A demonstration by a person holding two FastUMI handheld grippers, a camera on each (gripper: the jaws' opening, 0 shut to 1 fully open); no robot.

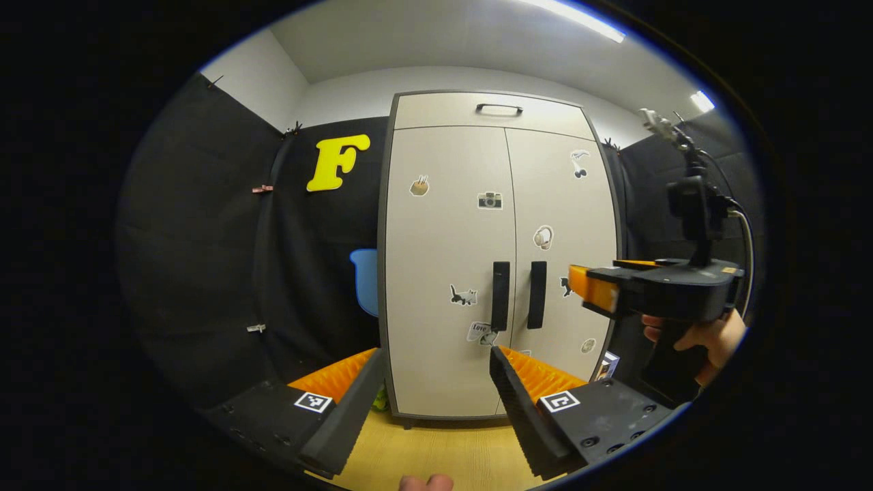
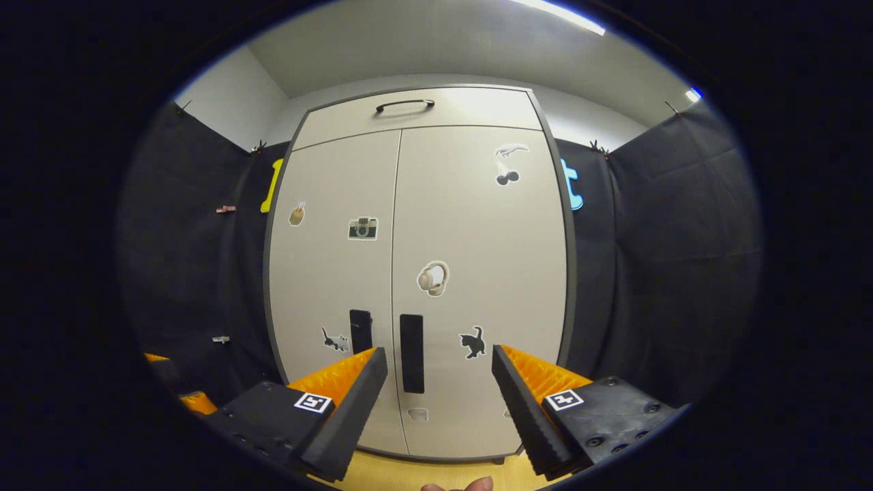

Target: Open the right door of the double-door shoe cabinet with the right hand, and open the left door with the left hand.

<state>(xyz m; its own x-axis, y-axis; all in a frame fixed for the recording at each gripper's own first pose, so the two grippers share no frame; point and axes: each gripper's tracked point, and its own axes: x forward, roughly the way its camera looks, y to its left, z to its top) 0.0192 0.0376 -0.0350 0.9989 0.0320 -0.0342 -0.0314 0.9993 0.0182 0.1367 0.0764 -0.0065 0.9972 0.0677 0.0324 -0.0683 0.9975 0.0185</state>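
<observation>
Right gripper (image 2: 436, 395), fingers spread apart and empty, levelled at the right door's handle (image 2: 411, 352), apparently lined up to hook it; left gripper (image 1: 436, 395), likewise apart, faces the left door's handle (image 1: 500, 296). Beyond, the shoe cabinet (image 1: 443, 354) stands on the floor, both doors shut.

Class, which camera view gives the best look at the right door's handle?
The right gripper view: the right door's handle stands near and whole between the open fingers. The left gripper view shows the same handle whole too, but smaller and farther off.
</observation>
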